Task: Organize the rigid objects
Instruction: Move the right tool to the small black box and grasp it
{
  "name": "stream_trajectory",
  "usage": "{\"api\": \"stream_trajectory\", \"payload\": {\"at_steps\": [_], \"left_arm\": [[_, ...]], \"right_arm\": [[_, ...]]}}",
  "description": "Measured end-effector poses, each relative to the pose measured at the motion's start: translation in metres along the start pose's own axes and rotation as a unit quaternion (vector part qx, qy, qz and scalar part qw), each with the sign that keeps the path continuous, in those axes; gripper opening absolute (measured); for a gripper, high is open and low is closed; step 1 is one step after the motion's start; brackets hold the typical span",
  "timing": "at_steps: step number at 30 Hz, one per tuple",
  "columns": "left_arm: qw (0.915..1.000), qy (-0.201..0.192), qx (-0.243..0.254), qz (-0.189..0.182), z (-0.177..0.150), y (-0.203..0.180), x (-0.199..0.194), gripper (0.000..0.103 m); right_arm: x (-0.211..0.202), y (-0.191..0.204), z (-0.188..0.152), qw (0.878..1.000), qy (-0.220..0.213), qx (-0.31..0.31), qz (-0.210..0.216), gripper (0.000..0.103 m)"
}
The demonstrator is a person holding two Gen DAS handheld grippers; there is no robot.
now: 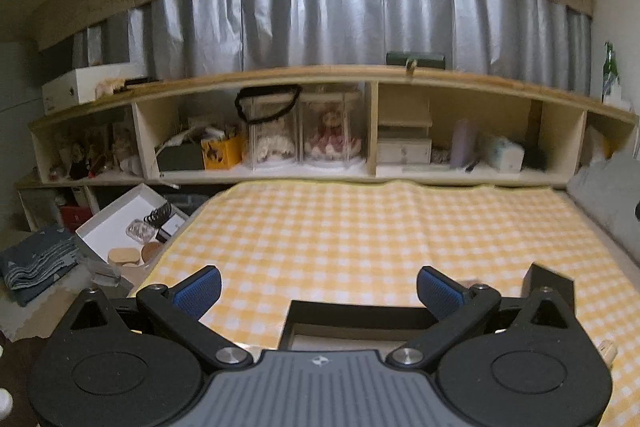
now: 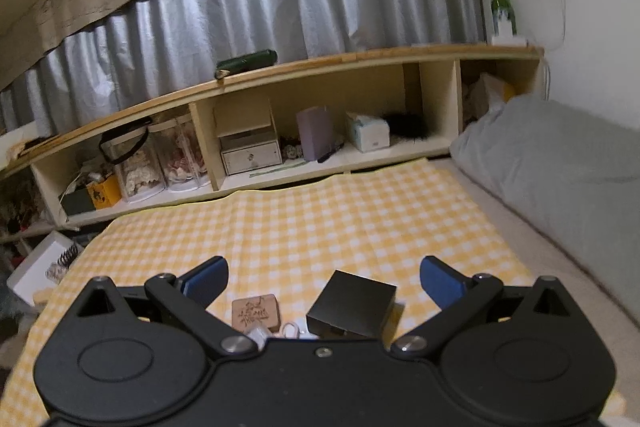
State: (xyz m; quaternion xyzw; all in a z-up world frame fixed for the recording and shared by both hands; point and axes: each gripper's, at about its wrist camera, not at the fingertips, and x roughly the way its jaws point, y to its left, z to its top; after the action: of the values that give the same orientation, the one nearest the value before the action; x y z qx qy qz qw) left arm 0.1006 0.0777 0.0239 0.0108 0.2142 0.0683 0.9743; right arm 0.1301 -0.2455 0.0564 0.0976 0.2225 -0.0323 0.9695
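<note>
My left gripper [image 1: 318,291] is open and empty above the yellow checked cloth [image 1: 360,227]. Just below it lies an open black box [image 1: 352,323] with a pale inside. A black lid [image 1: 550,283] stands to its right. My right gripper [image 2: 324,285] is open and empty. Between its fingers, low on the cloth [image 2: 300,219], sit a closed black box [image 2: 352,305], a brown wooden square coaster [image 2: 256,313] and small white and clear pieces [image 2: 290,331] partly hidden by the gripper body.
A long wooden shelf [image 1: 320,75] with dolls in clear cases, boxes and clutter runs along the back under silver curtains. A white tray [image 1: 120,223] with small items sits off the cloth's left edge. A grey pillow [image 2: 552,163] lies at the right.
</note>
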Motion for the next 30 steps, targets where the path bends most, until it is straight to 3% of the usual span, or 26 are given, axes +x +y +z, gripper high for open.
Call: {"api": "stream_trajectory", "payload": {"at_steps": [5,10,12,21,28,30], "left_arm": [[0.9992,0.032,0.02,0.012,0.002,0.016,0.032,0.085],[0.9954,0.093,0.017,0.014,-0.007,0.028,0.065,0.072],[0.9923,0.123,0.012,0.009,-0.013,0.031,0.076,0.062],[0.9728,0.229,0.032,0.009,-0.041,0.039,0.119,0.043],[0.955,0.294,0.037,0.01,-0.057,0.042,0.14,0.034],[0.9512,0.306,0.042,0.012,-0.061,0.042,0.144,0.025]], "right_arm": [[0.051,-0.009,0.004,0.998,0.043,0.041,-0.013,0.103],[0.109,-0.018,-0.002,0.99,0.107,0.083,-0.027,0.103],[0.131,-0.023,-0.005,0.986,0.13,0.099,-0.03,0.103],[0.217,-0.04,-0.032,0.963,0.214,0.139,-0.088,0.103],[0.253,-0.033,-0.044,0.958,0.24,0.128,-0.091,0.103],[0.259,-0.028,-0.045,0.959,0.238,0.114,-0.099,0.103]]}}
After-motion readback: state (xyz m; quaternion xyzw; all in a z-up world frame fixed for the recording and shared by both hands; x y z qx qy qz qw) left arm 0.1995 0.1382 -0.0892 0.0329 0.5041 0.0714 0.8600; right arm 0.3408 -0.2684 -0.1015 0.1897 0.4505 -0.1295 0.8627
